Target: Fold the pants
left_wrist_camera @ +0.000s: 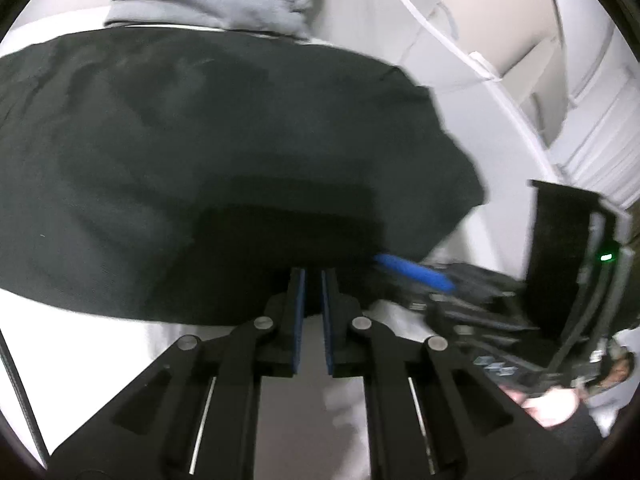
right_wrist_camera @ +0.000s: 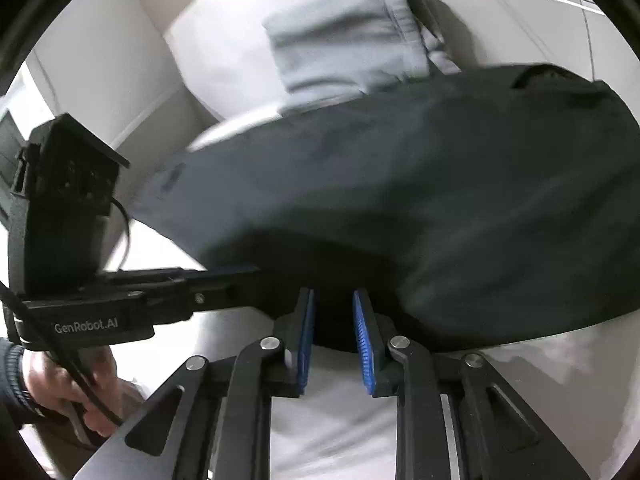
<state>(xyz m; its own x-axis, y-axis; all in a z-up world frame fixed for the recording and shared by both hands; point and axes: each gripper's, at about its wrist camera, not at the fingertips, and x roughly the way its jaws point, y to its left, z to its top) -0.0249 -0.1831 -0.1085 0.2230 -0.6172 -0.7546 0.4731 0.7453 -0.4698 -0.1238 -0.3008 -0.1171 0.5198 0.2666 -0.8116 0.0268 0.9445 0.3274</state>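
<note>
Lying on a white table (left_wrist_camera: pixel 492 128), the black pants (left_wrist_camera: pixel 224 168) spread wide across the middle of both views. They look folded into a thick dark shape with a rounded near edge. The left gripper (left_wrist_camera: pixel 313 276) points at that near edge. Its two blue pads (left_wrist_camera: pixel 301 312) stand a little apart, with a thin gap between them, and nothing is pinched in that gap. Their tips reach the edge of the pants, but it is too dark there to tell if they touch the cloth. The right gripper (right_wrist_camera: pixel 333 300) also points at the near edge of the pants (right_wrist_camera: pixel 420 200). Its blue pads (right_wrist_camera: pixel 364 340) are spread wider, and they hold nothing. Dark cloth sits just past their tips. In the right view, the left gripper comes in from the left side, low by the pants, and a hand (right_wrist_camera: pixel 68 384) holds its handle. In the left view, the right gripper shows on the right side, blurry, with a blue pad beside the pants. Behind the pants lies a folded grey cloth (right_wrist_camera: pixel 352 48), touching their far edge. A white cord (left_wrist_camera: pixel 424 20) runs over the table behind it.
</note>
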